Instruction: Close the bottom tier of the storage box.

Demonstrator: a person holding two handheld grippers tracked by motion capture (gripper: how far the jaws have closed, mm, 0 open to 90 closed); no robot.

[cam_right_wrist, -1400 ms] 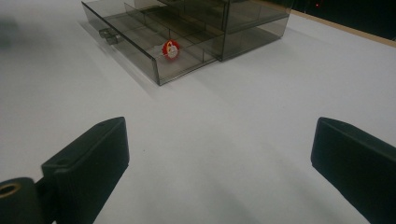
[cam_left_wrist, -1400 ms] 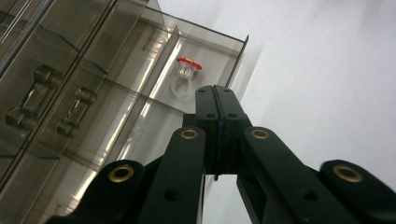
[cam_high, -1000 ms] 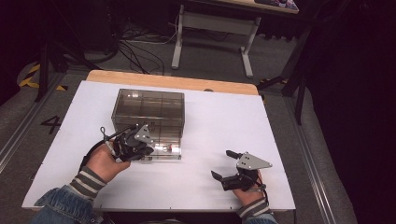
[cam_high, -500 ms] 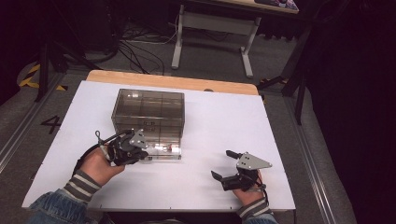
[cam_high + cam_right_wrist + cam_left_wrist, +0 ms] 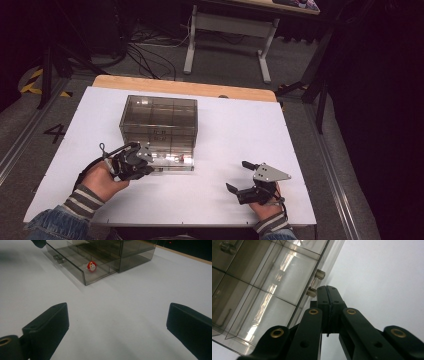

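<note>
Drawer (image 5: 82,267) of the smoky clear organizer (image 5: 159,125) is sitting pulled out toward the near side, mid-tabletop (image 5: 240,130). Left claw (image 5: 327,293) is resting together beside its handle (image 5: 315,282); right claw (image 5: 239,177), near right, is standing apart, empty.

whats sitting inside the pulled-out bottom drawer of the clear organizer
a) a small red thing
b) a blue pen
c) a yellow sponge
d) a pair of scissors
a: in the right gripper view the open drawer of the smoky clear organizer holds one small red thing in a compartment near its front.
</note>
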